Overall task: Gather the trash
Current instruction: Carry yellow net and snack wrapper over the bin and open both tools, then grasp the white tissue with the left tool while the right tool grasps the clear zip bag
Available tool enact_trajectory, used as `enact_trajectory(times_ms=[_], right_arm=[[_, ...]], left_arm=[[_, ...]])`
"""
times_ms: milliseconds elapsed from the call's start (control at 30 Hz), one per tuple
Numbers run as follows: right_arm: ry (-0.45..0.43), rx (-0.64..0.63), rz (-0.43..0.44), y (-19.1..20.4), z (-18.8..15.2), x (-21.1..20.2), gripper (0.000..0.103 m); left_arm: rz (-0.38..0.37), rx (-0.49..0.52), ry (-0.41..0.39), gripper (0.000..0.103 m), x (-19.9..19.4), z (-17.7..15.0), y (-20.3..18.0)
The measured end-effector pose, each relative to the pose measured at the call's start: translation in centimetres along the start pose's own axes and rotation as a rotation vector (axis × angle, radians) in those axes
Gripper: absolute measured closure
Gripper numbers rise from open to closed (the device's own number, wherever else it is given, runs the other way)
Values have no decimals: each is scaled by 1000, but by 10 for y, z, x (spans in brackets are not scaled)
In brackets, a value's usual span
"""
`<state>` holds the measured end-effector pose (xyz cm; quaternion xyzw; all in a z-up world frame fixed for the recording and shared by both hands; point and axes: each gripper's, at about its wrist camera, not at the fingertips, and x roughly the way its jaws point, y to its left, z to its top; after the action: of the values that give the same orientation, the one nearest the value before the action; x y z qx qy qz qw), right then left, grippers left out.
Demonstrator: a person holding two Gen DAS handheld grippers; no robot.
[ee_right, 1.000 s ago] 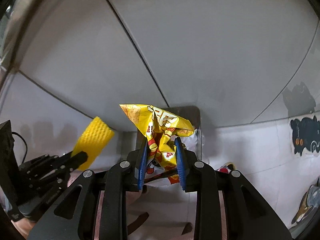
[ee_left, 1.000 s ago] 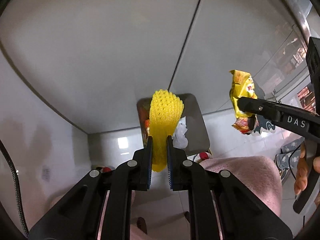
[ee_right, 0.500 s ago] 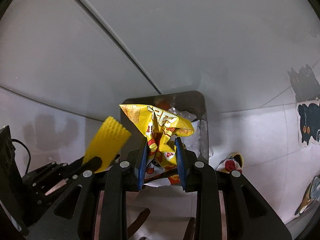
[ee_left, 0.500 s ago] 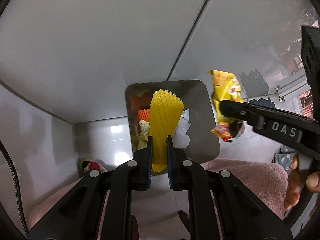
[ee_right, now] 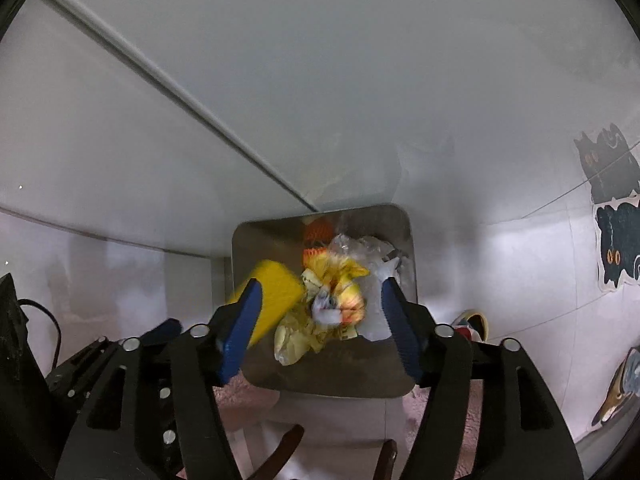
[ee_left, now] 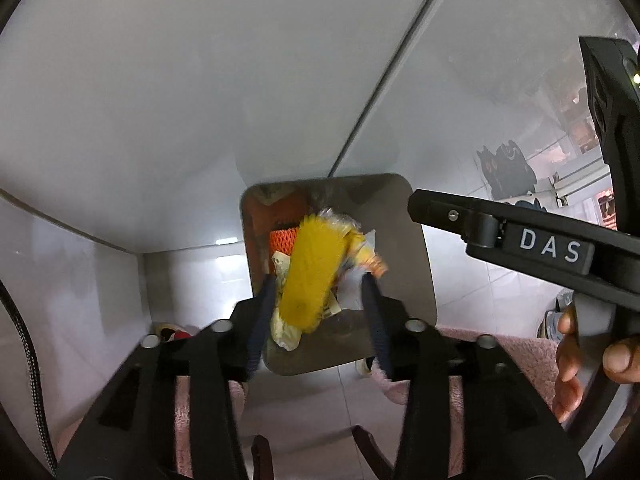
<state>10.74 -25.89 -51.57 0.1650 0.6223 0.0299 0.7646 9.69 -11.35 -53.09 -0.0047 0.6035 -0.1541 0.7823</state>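
Below the spread left hand-held gripper (ee_left: pixel 318 294), yellow foam net (ee_left: pixel 310 272) over bin (ee_left: pixel 416 272)

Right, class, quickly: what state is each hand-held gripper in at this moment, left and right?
Left hand-held gripper: open, holding nothing; yellow foam net sleeve between its jaws, over the square metal bin.
Right hand-held gripper: open, holding nothing.

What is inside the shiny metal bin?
The metal bin holds a yellow foam net, a yellow snack wrapper, an orange net, clear plastic and pale crumpled wrappers. Anything under that pile is covered.
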Motion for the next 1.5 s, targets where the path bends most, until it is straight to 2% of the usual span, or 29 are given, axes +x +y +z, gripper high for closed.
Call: enact_trajectory(times_ms=[133,233,333,633,733,933,1067,1133,1233,1367,1500], right_arm=[[-31,-8,-11,0,0,-16,25],[-68,-27,-14,5,1,-37,6],[-107,-38,11,11,-3,-64,5],[-224,-129,123,50,-15,-164,5],[-288,-168,126,67,-18,-202,3],[-417,-265,100,99,-13,-271,3],[-481,-279,116,117,8,-316,3],[-493,-293,155,126,22,-332,3],[-515,-299,190,138,38,-348,3],[-569,-316,188,161,71,-367,3],[-594,-339,126,188,110,-373,3]], left_arm=[[20,-8,-51,37,-27,-1,0],[30,-17,-93,23,-52,-2,1],[32,-21,-120,14,-79,-7,3],[67,25,-275,11,-183,-14,1],[106,40,-342,11,-226,-10,0],[159,1,-473,8,-311,6,8],[186,0,-537,8,-354,23,11],[206,-2,-564,8,-373,32,13],[203,-28,-573,8,-392,53,24],[228,-55,-597,8,-409,89,38],[260,-64,-610,8,-413,128,51]])
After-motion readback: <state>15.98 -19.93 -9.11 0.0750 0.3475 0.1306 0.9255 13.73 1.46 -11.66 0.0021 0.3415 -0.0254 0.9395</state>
